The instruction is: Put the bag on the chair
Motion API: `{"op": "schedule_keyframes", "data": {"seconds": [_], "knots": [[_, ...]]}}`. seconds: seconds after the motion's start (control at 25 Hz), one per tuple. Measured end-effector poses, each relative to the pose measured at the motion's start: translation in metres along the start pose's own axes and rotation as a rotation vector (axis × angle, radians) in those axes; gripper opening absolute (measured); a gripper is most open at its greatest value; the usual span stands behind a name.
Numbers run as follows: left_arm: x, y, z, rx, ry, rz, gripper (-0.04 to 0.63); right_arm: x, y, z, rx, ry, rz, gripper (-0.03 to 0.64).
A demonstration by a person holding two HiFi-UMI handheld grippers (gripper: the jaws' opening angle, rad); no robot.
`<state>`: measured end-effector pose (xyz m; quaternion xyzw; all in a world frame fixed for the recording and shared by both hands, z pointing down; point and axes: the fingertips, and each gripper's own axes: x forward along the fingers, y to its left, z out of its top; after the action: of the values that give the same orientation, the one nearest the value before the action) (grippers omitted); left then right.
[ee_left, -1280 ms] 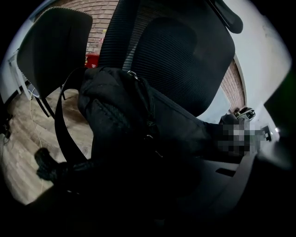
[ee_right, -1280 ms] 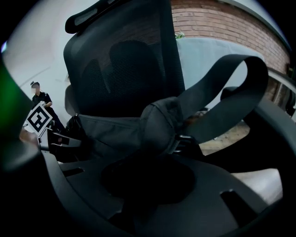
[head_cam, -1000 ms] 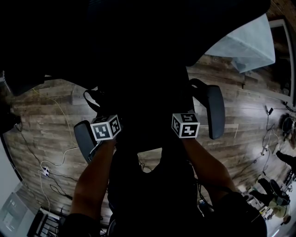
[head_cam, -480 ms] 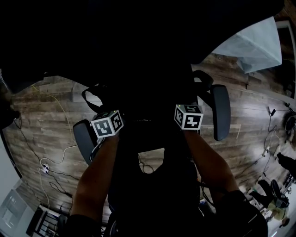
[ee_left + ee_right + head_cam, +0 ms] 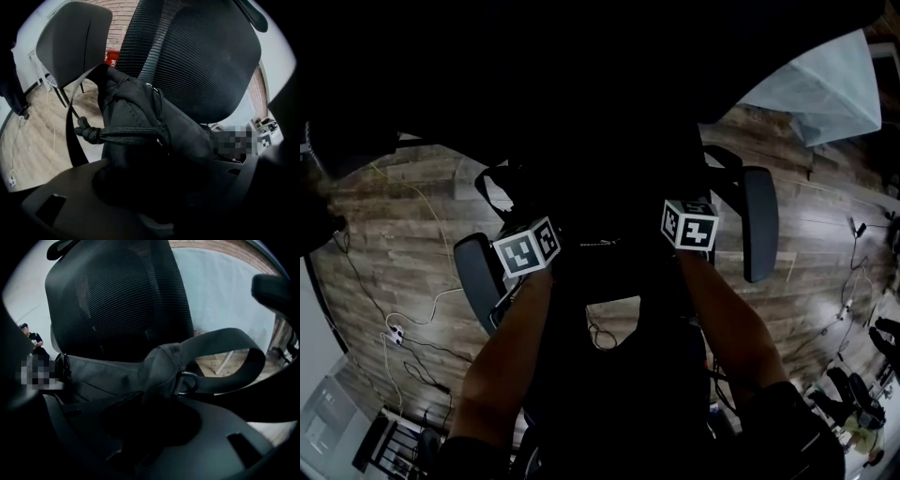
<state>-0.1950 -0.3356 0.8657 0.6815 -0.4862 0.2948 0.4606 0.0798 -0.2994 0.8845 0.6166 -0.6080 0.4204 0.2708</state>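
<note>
Bag (image 5: pixel 140 117) is held pinched at both ends: left gripper (image 5: pixel 136 187) clamped on fabric, right gripper (image 5: pixel 145 423) by strap ring (image 5: pixel 187 380). Long axis runs left-right betw. them, just before chair (image 5: pixel 201 61) backrest; seat contact unseen.

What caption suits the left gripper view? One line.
Left claw holds the black bag in front of the chair's mesh backrest.

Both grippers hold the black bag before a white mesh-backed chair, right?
No: the mesh-backed chair is black, not white, as the left gripper view shows. The left gripper and right gripper do hold the black bag before it.
</note>
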Motion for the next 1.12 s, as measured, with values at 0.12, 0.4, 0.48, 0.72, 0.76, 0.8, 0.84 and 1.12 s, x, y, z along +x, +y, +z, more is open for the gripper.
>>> {"op": "schedule_keyframes", "data": {"seconds": [0.12, 0.4, 0.48, 0.72, 0.76, 0.8, 0.84, 1.12], "knots": [[-0.004, 0.003, -0.003, -0.04, 0.036, 0.028, 0.299, 0.002, 0.0, 0.002, -0.019, -0.004, -0.021, 0.133], [-0.026, 0.0, 0.001, -0.006, 0.011, 0.025, 0.327, 0.006, -0.007, -0.003, 0.051, 0.007, -0.047, 0.145], [-0.033, -0.006, 0.001, 0.02, -0.007, 0.0, 0.327, 0.005, -0.007, -0.002, 0.073, 0.002, -0.039, 0.161], [-0.053, -0.016, -0.002, -0.006, -0.025, -0.059, 0.327, -0.016, -0.004, -0.001, 0.063, 0.019, -0.034, 0.224], [-0.057, -0.014, -0.004, -0.007, -0.018, -0.054, 0.327, -0.022, -0.004, -0.002, 0.06, 0.023, -0.04, 0.229], [-0.061, -0.013, -0.006, -0.003, -0.01, -0.048, 0.327, -0.028, -0.005, -0.003, 0.06, 0.028, -0.047, 0.234], [-0.065, -0.013, -0.006, 0.007, -0.004, -0.047, 0.327, -0.034, -0.005, -0.005, 0.063, 0.035, -0.053, 0.241], [-0.096, -0.035, 0.006, 0.083, -0.049, -0.123, 0.327, -0.063, -0.005, -0.011, 0.043, 0.057, -0.074, 0.295]]}}
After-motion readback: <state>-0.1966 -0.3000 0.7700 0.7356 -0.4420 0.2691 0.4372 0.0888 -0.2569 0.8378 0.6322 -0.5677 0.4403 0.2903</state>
